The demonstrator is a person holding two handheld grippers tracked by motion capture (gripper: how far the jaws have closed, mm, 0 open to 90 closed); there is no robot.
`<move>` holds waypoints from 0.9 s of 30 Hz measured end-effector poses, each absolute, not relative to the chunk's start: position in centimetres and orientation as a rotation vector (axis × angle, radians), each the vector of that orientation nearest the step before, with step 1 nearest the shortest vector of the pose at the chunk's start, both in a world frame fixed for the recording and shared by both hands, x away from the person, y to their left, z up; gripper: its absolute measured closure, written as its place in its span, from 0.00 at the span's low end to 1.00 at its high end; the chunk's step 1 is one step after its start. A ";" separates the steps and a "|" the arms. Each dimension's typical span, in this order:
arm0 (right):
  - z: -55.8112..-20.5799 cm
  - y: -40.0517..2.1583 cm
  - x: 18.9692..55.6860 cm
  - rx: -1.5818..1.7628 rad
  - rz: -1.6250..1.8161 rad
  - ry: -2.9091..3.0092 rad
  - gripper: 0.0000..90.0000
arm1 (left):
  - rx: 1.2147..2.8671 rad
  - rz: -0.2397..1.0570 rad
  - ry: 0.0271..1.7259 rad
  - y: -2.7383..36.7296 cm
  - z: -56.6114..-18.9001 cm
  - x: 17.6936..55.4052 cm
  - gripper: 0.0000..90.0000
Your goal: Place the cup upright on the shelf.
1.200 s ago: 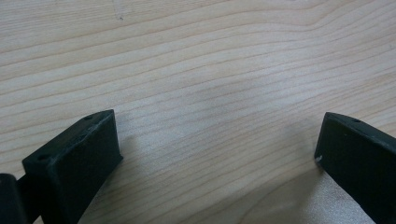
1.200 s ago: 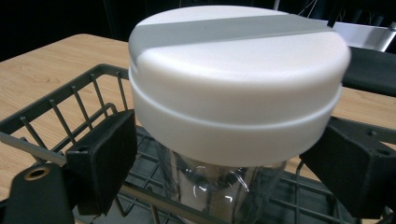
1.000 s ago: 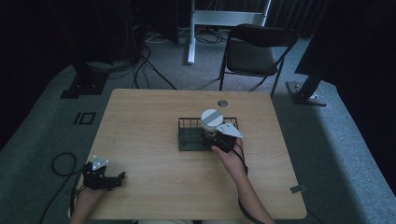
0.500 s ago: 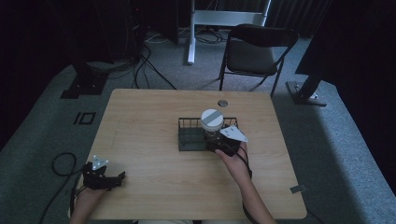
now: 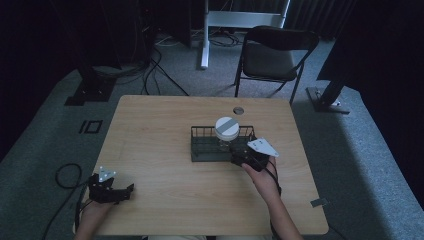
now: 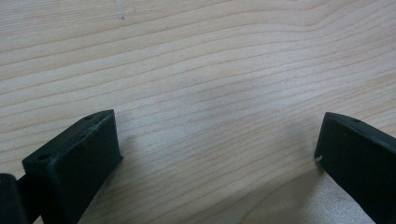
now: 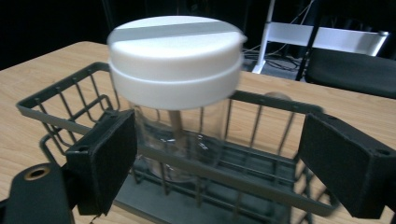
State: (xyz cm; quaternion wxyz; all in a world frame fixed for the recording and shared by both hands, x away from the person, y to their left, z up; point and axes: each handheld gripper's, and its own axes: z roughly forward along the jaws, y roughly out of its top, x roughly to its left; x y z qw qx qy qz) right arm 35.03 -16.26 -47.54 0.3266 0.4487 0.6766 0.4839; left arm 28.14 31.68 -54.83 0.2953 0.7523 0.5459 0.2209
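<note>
- Nearest you, your left gripper (image 5: 111, 189) rests at the table's (image 5: 150, 150) near-left corner, its jaws spread wide with bare wood grain between them in the left gripper view (image 6: 217, 140) — nothing held, well apart from the work.
- Its cable (image 5: 62, 176) loops off the table edge onto the grey carpet.
- Your right gripper (image 5: 245, 156) sits right of centre, just at the near-right side of the dark wire basket (image 5: 200, 150); in the right gripper view (image 7: 217, 154) its jaws stand released, wide apart, with the basket's near rail (image 7: 233, 163) crossing between them.
- The clear jar (image 7: 180, 140) with the white lid (image 7: 175, 60) stands upright inside the basket, just beyond that rail — toward your left jaw rather than centred, and not gripped by either pad.
- In the high view the lid (image 5: 227, 129) tops the basket's middle.
- Past the basket, a small round grommet (image 5: 238, 110) sits in the table's far edge.
- Farthest off, a folding chair (image 5: 272, 55) stands on the carpet behind the table.
</note>
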 end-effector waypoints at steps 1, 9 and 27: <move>-47.6 -16.6 34.9 1.178 1.263 1.768 0.13 | 2.002 0.588 1.454 31.7 -54.8 28.1 0.00; -48.1 -18.3 34.1 1.183 1.248 1.760 0.13 | 2.001 0.588 1.455 31.7 -54.8 28.1 0.00; -50.8 -20.9 32.8 1.242 1.186 1.779 0.13 | 2.002 0.588 1.455 31.7 -54.8 28.1 0.00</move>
